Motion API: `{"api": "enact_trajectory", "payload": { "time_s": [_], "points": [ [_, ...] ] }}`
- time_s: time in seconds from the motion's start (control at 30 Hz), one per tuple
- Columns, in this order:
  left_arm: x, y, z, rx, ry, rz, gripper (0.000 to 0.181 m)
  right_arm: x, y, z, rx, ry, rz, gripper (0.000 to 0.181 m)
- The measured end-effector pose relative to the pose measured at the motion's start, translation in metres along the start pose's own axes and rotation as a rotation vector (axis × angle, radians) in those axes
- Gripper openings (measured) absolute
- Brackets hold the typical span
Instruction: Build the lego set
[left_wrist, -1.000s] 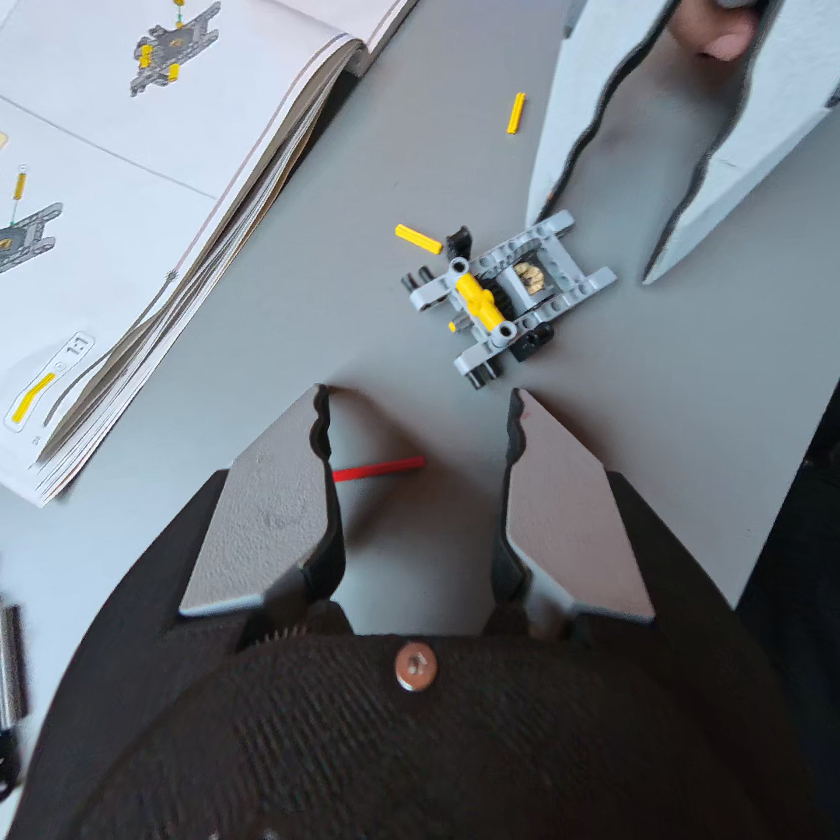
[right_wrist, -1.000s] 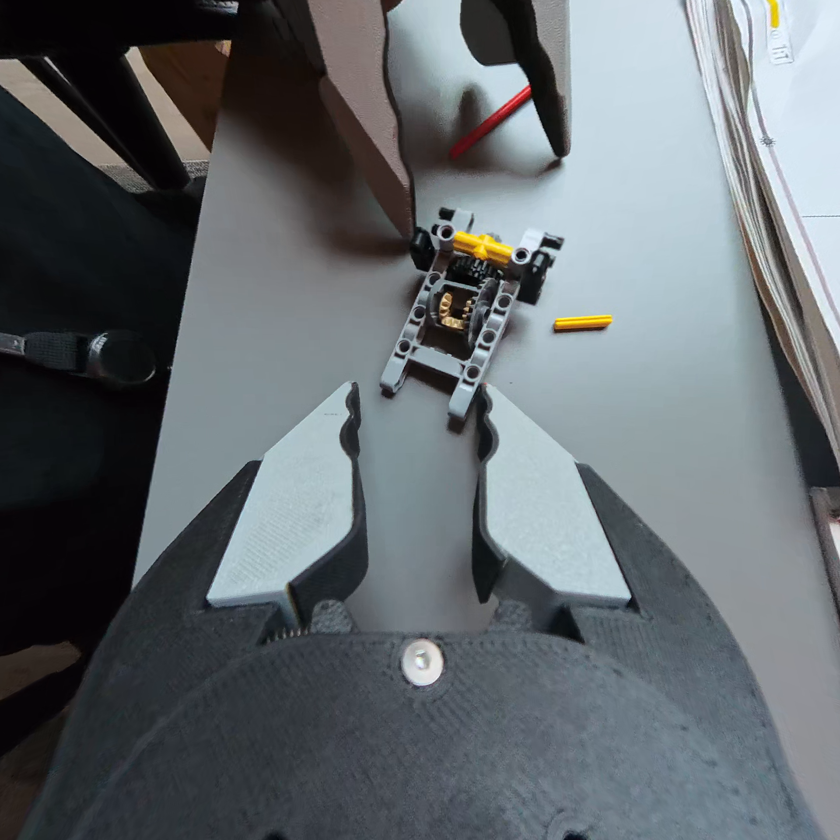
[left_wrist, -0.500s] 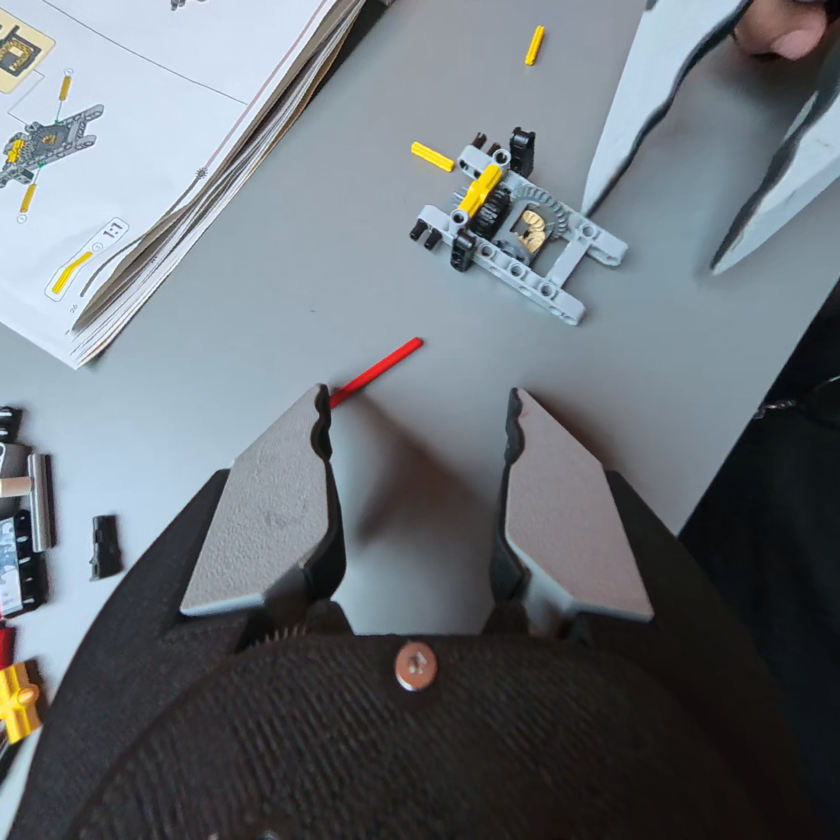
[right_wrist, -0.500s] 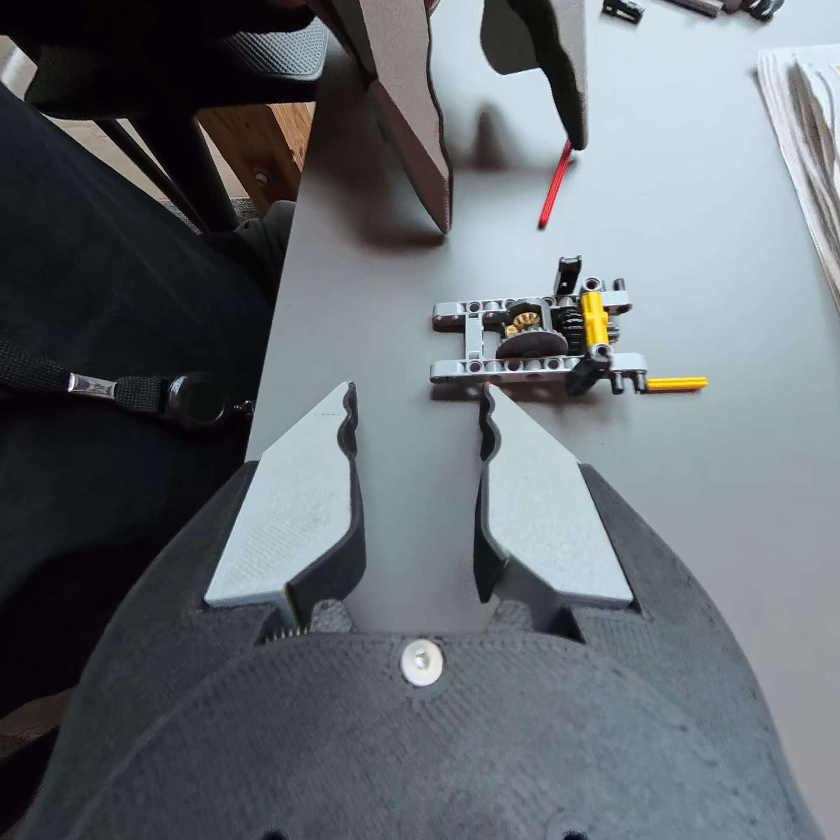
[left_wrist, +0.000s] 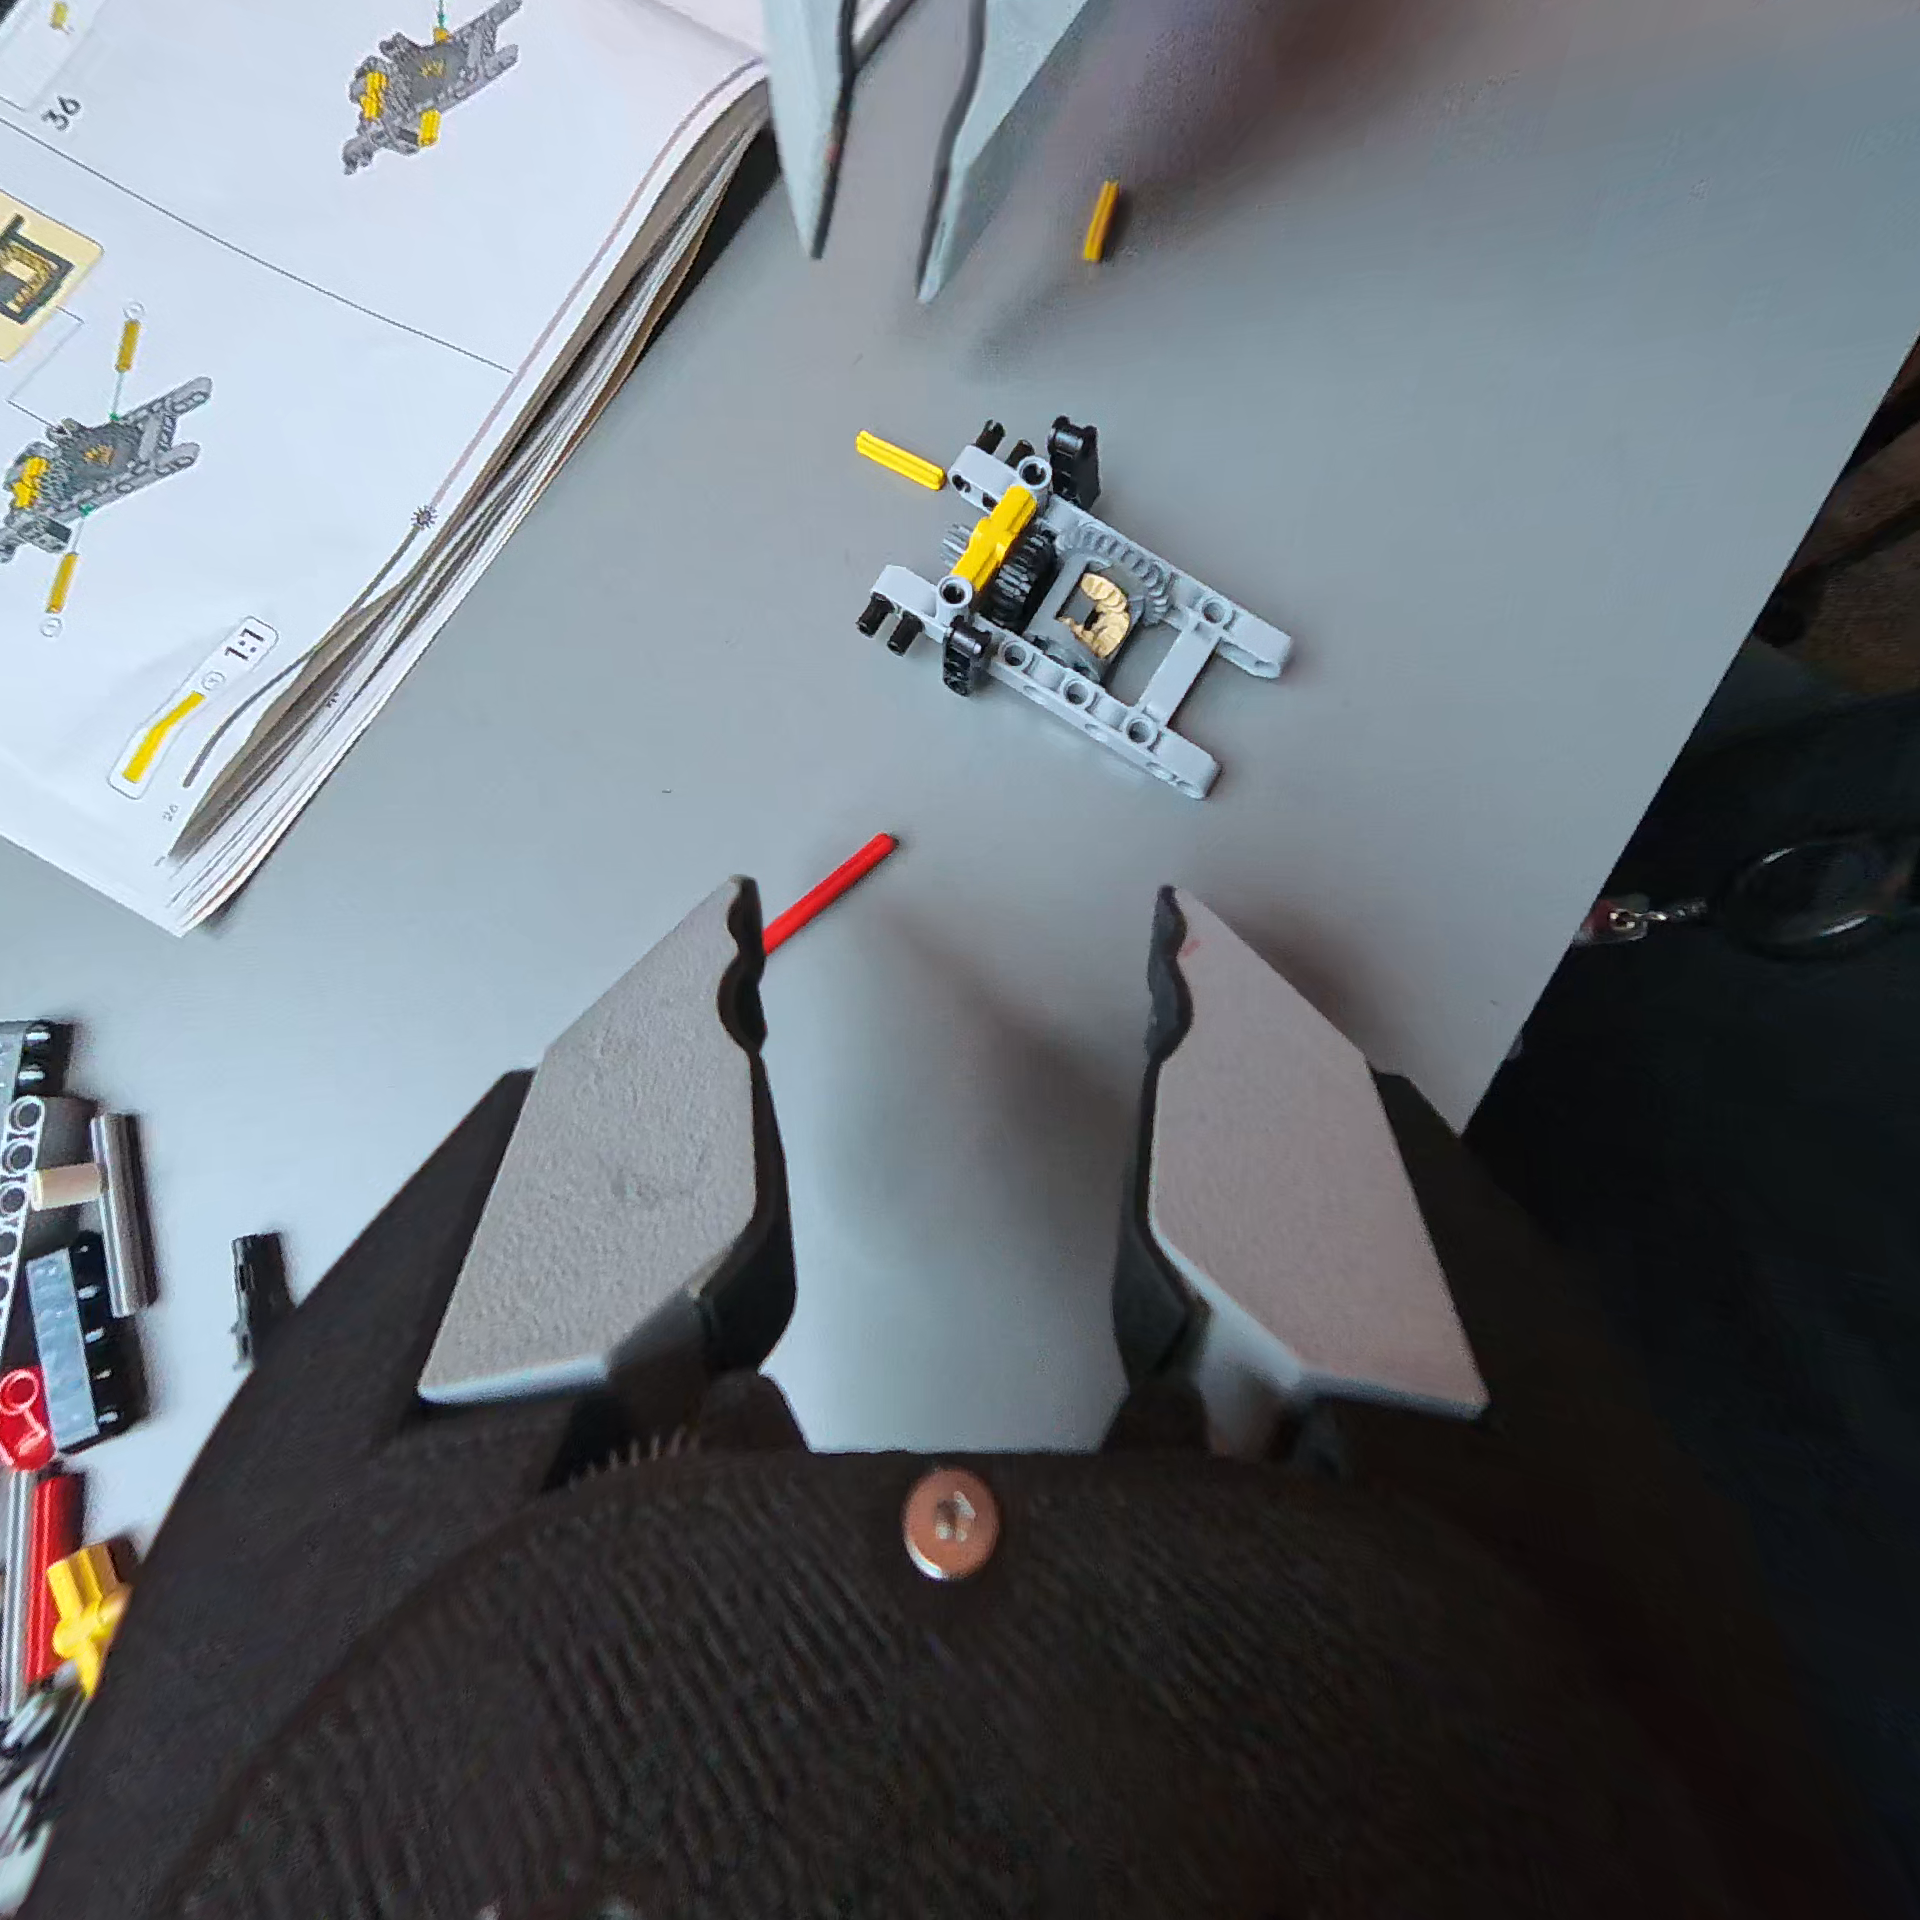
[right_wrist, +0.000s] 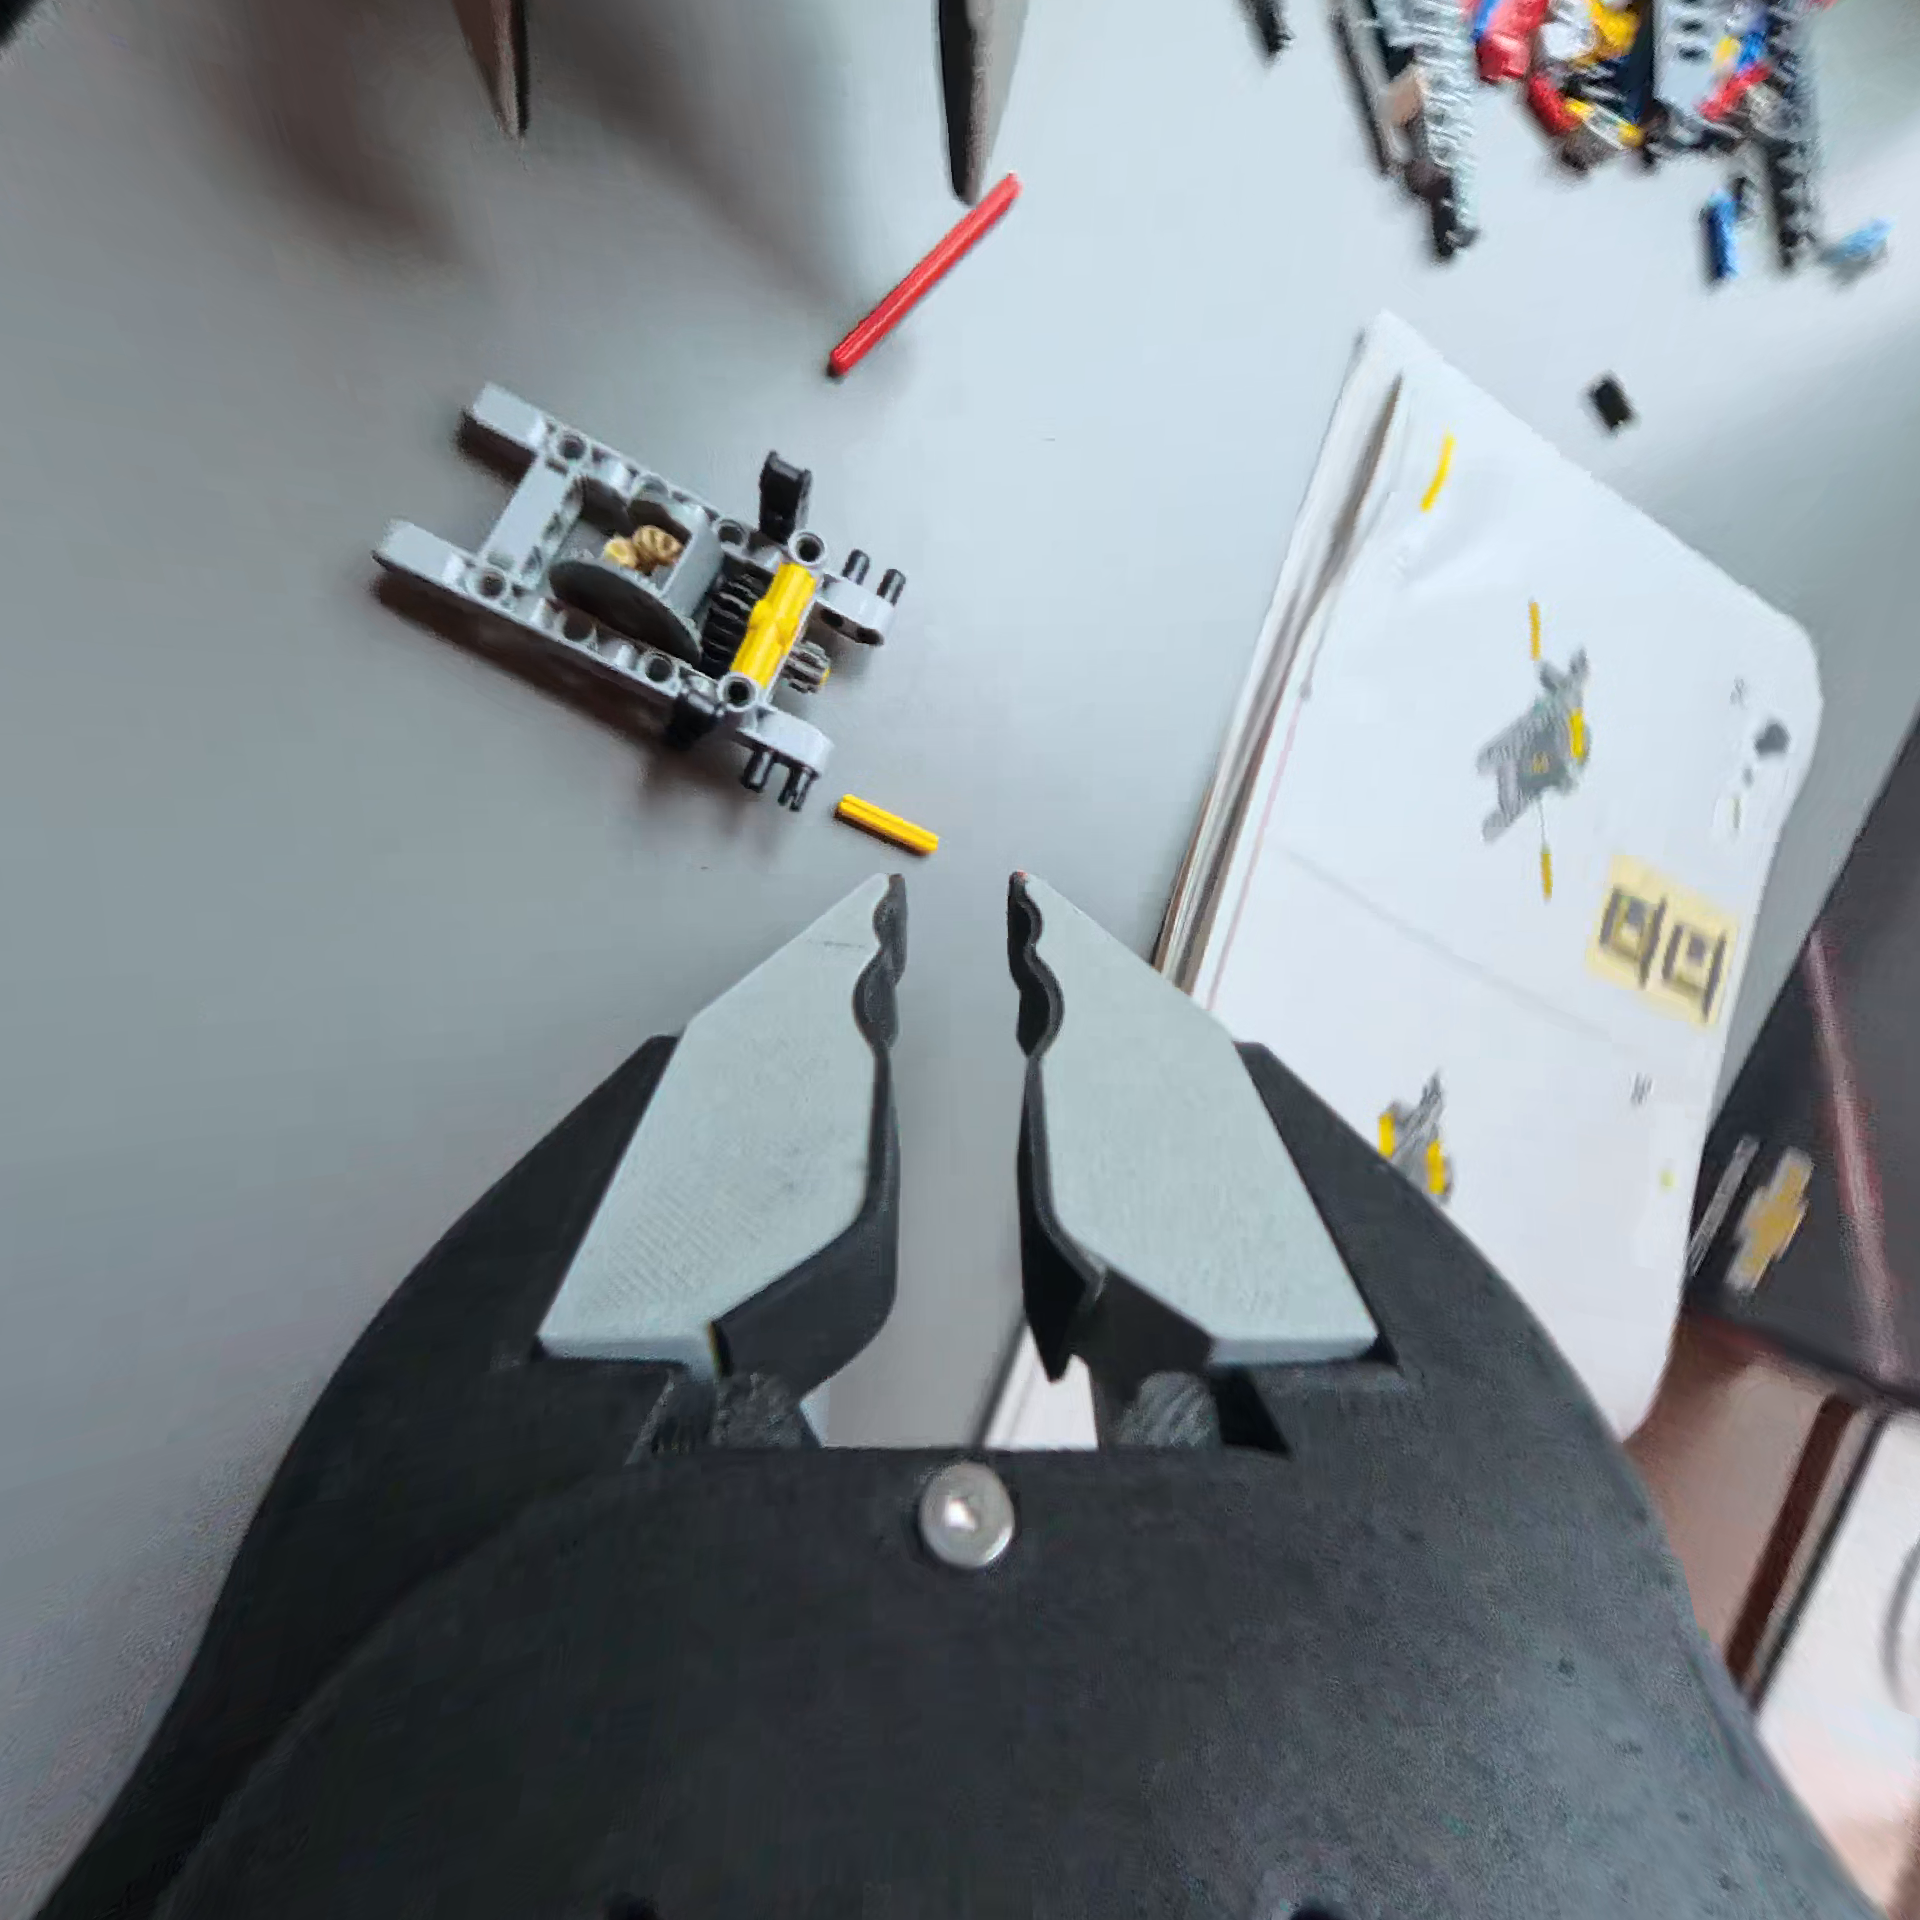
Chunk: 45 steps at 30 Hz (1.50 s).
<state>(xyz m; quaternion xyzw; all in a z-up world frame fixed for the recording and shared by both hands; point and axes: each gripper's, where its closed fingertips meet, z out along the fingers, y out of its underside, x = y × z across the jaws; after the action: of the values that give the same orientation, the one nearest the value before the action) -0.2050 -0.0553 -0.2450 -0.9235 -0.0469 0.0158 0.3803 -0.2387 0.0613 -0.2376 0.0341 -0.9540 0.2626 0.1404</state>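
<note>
Beside the booklet (right_wrist: 1455, 831), right gripper (right_wrist: 956, 883) has narrowed.

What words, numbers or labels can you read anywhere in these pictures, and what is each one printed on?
I don't read writing out; here is where it stands.
Instruction booklet: a large number near the page's top edge.
Same page: a small boxed mark by the lower corner, and a tiny number below it.
Right wrist view: booklet print too blurred.
Lego assembly, left gripper, right gripper: no writing visible.

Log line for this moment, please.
left gripper: open, empty | right gripper: open, empty | chassis: on table | red axle: loose
</note>
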Motion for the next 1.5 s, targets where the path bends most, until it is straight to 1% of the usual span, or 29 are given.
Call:
{"api": "enact_trajectory", "payload": {
  "time_s": [0.1, 0.17, 0.3, 0.33, 0.37, 0.4, 0.43, 0.5, 0.57, 0.6, 0.63, 0.7, 0.73, 0.77, 0.83, 0.87, 0.9, 0.97, 1.07, 1.17, 1.3, 1.43, 1.5],
  "points": [
    [-0.002, 0.006, -0.005, -0.021, -0.024, 0.003, 0.073, 0.0, 0.002, 0.013, -0.084, -0.107, -0.117, 0.019],
    [-0.005, 0.01, -0.008, -0.022, -0.038, -0.009, 0.073, -0.003, 0.003, 0.02, -0.108, -0.172, -0.177, 0.018],
    [-0.01, 0.014, -0.009, -0.007, -0.039, -0.06, 0.073, -0.01, 0.003, 0.029, -0.127, -0.252, -0.263, 0.016],
    [-0.011, 0.015, -0.009, -0.009, -0.041, -0.066, 0.073, -0.012, 0.004, 0.031, -0.135, -0.269, -0.277, 0.014],
    [-0.012, 0.016, -0.008, -0.011, -0.041, -0.069, 0.073, -0.014, 0.005, 0.032, -0.139, -0.283, -0.289, 0.005],
    [-0.014, 0.015, -0.008, -0.01, -0.04, -0.07, 0.073, -0.016, 0.004, 0.032, -0.136, -0.287, -0.297, 0.0],
    [-0.015, 0.014, -0.007, -0.007, -0.038, -0.071, 0.073, -0.016, 0.004, 0.032, -0.126, -0.282, -0.292, 0.0],
    [-0.016, 0.009, -0.006, 0.003, -0.03, -0.067, 0.072, -0.016, 0.005, 0.032, -0.102, -0.268, -0.217, 0.0],
    [-0.017, 0.0, -0.004, 0.015, -0.018, -0.045, 0.071, -0.013, 0.01, 0.029, -0.094, -0.25, -0.074, 0.0],
    [-0.016, -0.007, -0.003, 0.02, -0.009, -0.024, 0.068, -0.012, 0.014, 0.026, -0.098, -0.237, 0.002, 0.0],
    [-0.016, -0.015, -0.002, 0.025, 0.0, 0.001, 0.061, -0.011, 0.016, 0.022, -0.082, -0.219, 0.077, 0.0],
    [-0.011, -0.036, 0.004, 0.031, 0.037, 0.053, 0.048, -0.015, 0.011, 0.008, -0.007, -0.194, 0.213, 0.0],
    [-0.006, -0.048, 0.007, 0.034, 0.064, 0.078, 0.044, -0.021, 0.005, 0.0, 0.028, -0.19, 0.268, 0.0],
    [0.001, -0.06, 0.011, 0.041, 0.099, 0.106, 0.044, -0.025, -0.001, -0.008, 0.058, -0.172, 0.313, 0.0],
    [0.018, -0.081, 0.02, 0.054, 0.168, 0.174, 0.032, -0.034, -0.01, -0.022, 0.094, -0.118, 0.366, 0.0],
    [0.023, -0.088, 0.026, 0.049, 0.177, 0.201, 0.026, -0.04, -0.014, -0.027, 0.104, -0.095, 0.382, 0.0],
    [0.028, -0.092, 0.032, 0.036, 0.188, 0.219, 0.025, -0.045, -0.018, -0.031, 0.107, -0.072, 0.393, 0.0],
    [0.039, -0.098, 0.042, 0.018, 0.208, 0.239, 0.025, -0.056, -0.02, -0.036, 0.095, -0.027, 0.407, 0.0],
    [0.058, -0.1, 0.049, 0.014, 0.264, 0.253, 0.018, -0.071, -0.02, -0.038, 0.068, 0.021, 0.411, 0.0],
    [0.069, -0.099, 0.054, 0.001, 0.285, 0.26, 0.012, -0.083, -0.022, -0.04, 0.064, 0.046, 0.411, 0.0],
    [0.082, -0.099, 0.059, -0.006, 0.309, 0.279, 0.003, -0.094, -0.023, -0.043, 0.078, 0.061, 0.425, 0.0],
    [0.087, -0.099, 0.062, -0.003, 0.31, 0.298, 0.001, -0.097, -0.021, -0.043, 0.076, 0.1, 0.422, 0.0],
    [0.086, -0.099, 0.061, 0.023, 0.3, 0.311, 0.002, -0.096, -0.022, -0.044, 0.113, 0.129, 0.421, 0.0]
  ]
}}
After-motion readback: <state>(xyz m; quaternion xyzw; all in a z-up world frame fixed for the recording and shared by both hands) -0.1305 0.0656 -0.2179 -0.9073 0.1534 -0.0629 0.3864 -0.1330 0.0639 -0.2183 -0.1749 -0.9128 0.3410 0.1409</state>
